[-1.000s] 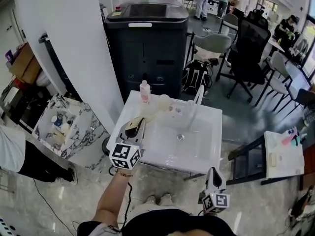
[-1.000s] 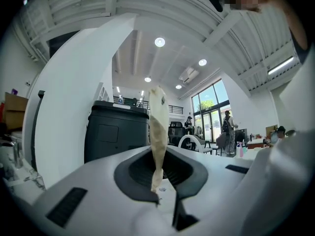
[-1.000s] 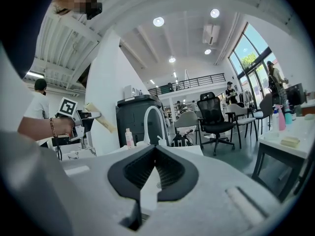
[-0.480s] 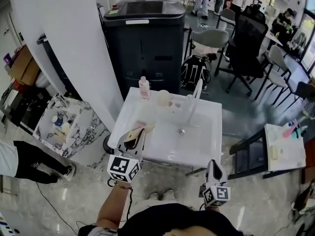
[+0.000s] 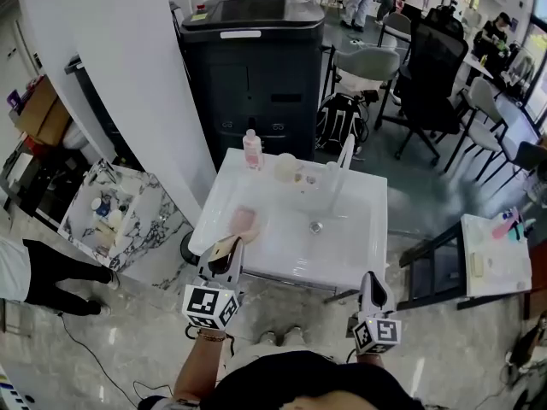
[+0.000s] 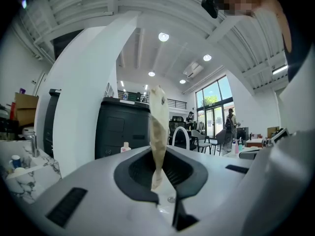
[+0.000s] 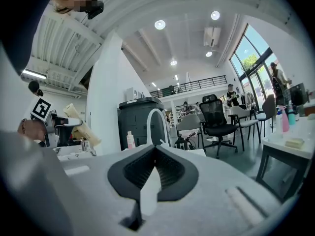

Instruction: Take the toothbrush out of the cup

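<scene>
My left gripper (image 5: 225, 248) hovers over the front left edge of the white sink (image 5: 377, 254), shut on a beige toothbrush (image 5: 223, 250). In the left gripper view the toothbrush (image 6: 158, 124) stands upright, pinched at its lower end between the jaws of the left gripper (image 6: 157, 156). A cream cup (image 5: 285, 167) sits at the back of the sink, well beyond that gripper. My right gripper (image 5: 371, 285) hangs at the sink's front right corner; its jaws meet at the tip with nothing between them in the right gripper view (image 7: 156, 149). From there the toothbrush (image 7: 81, 127) shows at the left.
A pink bottle (image 5: 252, 149) and a curved white faucet (image 5: 338, 180) stand at the sink's back, and a pinkish pad (image 5: 246, 221) lies on its left side. A black cabinet (image 5: 256, 75) is behind, a marble-topped stand (image 5: 128, 216) to the left, and office chairs (image 5: 427, 75) to the right.
My left gripper has drawn back from the middle of the sink's left side to its front edge, carrying the toothbrush. The right gripper has stayed put.
</scene>
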A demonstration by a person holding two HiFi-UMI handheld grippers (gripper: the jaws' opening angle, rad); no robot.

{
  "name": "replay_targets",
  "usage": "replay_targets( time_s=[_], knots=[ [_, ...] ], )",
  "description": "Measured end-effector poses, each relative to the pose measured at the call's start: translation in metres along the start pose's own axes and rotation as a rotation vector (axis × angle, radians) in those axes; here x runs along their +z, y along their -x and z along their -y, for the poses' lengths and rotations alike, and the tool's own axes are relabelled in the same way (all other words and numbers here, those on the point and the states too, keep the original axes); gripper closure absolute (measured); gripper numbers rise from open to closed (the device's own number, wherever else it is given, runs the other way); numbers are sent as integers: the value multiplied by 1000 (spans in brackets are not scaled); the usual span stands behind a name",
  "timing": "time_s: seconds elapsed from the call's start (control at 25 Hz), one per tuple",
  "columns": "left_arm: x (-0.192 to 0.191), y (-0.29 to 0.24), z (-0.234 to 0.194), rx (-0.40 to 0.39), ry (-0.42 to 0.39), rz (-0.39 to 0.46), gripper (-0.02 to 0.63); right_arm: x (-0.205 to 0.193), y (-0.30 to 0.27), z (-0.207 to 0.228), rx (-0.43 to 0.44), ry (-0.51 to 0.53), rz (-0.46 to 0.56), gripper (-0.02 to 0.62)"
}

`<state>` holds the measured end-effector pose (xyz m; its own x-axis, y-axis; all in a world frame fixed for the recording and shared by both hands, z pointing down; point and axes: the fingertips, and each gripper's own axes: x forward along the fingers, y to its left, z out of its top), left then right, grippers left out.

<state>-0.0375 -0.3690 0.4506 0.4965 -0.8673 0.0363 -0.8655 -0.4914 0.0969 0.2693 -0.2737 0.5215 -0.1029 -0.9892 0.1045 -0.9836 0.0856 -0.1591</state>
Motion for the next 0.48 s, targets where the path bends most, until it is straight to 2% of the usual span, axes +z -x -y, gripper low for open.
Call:
replay_targets(
  time_s=[0.28, 0.48],
  knots=[
    [-14, 12, -9, 45, 12, -28, 581, 4, -3, 3, -12, 10, 16, 591],
    [-18, 15, -8, 47, 9, -37, 581, 4, -2, 4, -23, 20, 12, 591]
  ],
)
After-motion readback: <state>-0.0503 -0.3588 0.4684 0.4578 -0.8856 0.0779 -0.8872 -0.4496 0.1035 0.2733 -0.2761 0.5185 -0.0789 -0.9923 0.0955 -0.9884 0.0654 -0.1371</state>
